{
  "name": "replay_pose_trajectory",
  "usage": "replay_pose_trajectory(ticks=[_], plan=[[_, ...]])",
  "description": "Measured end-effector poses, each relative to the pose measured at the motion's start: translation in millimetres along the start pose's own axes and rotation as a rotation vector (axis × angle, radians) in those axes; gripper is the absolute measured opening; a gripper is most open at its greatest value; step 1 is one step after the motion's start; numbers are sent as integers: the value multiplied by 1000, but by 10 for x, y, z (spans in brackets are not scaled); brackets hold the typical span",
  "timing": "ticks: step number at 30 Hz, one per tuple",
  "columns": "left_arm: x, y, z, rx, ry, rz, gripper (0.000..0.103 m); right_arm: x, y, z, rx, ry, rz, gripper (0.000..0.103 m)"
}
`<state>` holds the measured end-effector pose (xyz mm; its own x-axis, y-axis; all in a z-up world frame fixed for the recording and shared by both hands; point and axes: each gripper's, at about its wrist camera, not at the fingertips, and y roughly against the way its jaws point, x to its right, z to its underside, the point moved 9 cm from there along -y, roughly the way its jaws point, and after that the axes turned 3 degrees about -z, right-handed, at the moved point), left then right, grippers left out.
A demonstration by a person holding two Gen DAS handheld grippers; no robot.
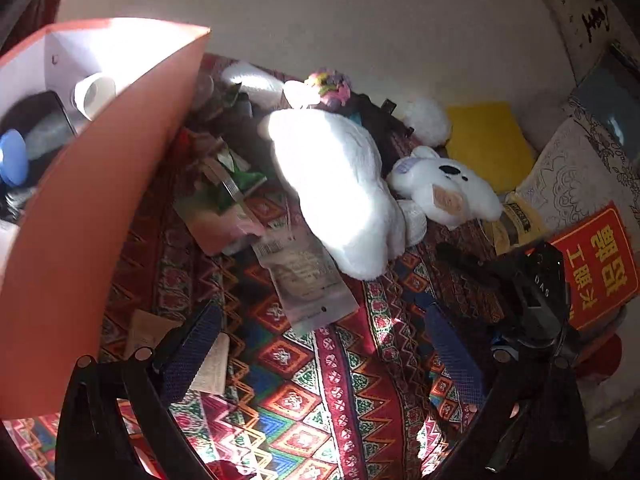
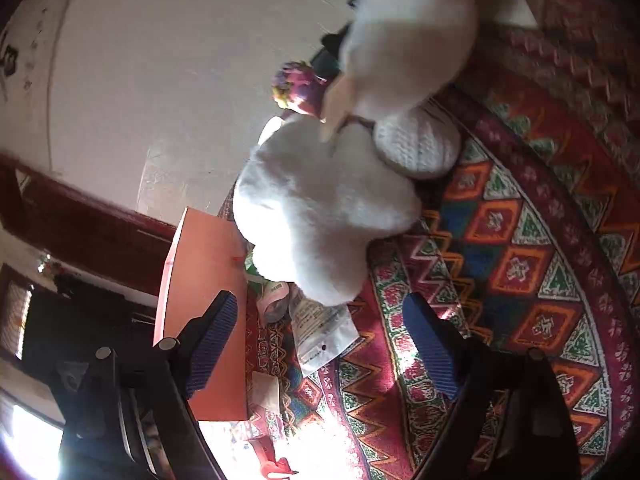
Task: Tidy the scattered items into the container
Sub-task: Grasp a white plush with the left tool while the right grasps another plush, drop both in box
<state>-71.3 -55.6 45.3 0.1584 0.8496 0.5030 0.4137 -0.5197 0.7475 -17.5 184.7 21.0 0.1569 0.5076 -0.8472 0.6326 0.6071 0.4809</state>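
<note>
Both tools, the left tool [image 1: 320,344] and right tool [image 2: 320,344], gaped empty over the patterned cloth [image 1: 304,380], clear packet [image 1: 308,280] ahead, orange container [image 1: 80,200] alongside.

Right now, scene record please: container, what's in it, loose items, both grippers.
container: orange paper bag, standing open at the left on the patterned cloth
inside: white roll, blue round piece, dark items
loose: large white plush, small white bear, clear printed pouch, pink and green packets, yellow pad
left gripper: open, empty, above the cloth near the pouch
right gripper: open, empty, pouch ahead of it
</note>
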Motion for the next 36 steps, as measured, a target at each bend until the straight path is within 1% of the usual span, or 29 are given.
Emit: replay_pose_trajectory(ticks=[2,3,5,7,9,10,11,13,15,18,19,20,21,22,23,24,25,26,27,29,31,33,36], plan=[[0,-209,10,-44,81,58,102,48,-117,-147,-20,-90,-115,86],[-2,-265,-40,-45,118,86,102,76,-178,-215,-24,-122,-145,86],[12,-325,-218,-12,171,119,102,201,-286,-314,-23,-200,-145,86],[66,-416,-400,17,205,147,102,322,-295,-376,-10,-292,-144,86],[153,-572,-551,16,225,167,102,400,-141,-458,56,-358,-159,86],[187,-676,-619,8,233,162,102,436,-17,-506,109,-370,-147,88],[224,-785,-680,-3,240,154,102,469,110,-550,163,-366,-118,93],[331,-994,-770,-26,249,146,102,547,363,-674,275,-344,-24,102],[436,-1147,-839,-35,249,128,102,562,534,-896,363,-299,33,102],[529,-1344,-886,-42,225,29,102,538,632,-1280,437,-249,52,102],[518,-1420,-879,-54,214,-12,93,525,620,-1423,451,-236,48,102],[487,-1484,-864,-69,206,-45,81,509,571,-1551,445,-221,39,102],[487,-1523,-852,-78,208,-44,75,506,497,-1654,427,-211,21,102],[492,-1517,-850,-75,216,-28,70,517,419,-1728,405,-208,-5,100],[498,-1478,-847,-67,217,-24,69,531,352,-1767,380,-197,-34,68],[516,-1422,-838,-59,208,-25,67,558,309,-1773,357,-189,-57,62],[539,-1351,-825,-48,195,-29,67,608,306,-1755,350,-220,-84,57],[568,-1260,-810,-34,184,-27,67,648,330,-1730,347,-273,-124,54],[609,-1147,-792,-19,179,-5,66,654,370,-1706,342,-312,-159,53],[705,-850,-750,21,179,62,67,549,502,-1669,350,-322,-217,53],[776,-476,-695,69,166,101,67,293,674,-1614,363,-267,-274,53],[786,-25,-627,129,168,137,67,-59,851,-1499,366,-171,-307,53],[650,791,-527,251,186,182,67,-656,1042,-1229,343,-16,-352,53]])
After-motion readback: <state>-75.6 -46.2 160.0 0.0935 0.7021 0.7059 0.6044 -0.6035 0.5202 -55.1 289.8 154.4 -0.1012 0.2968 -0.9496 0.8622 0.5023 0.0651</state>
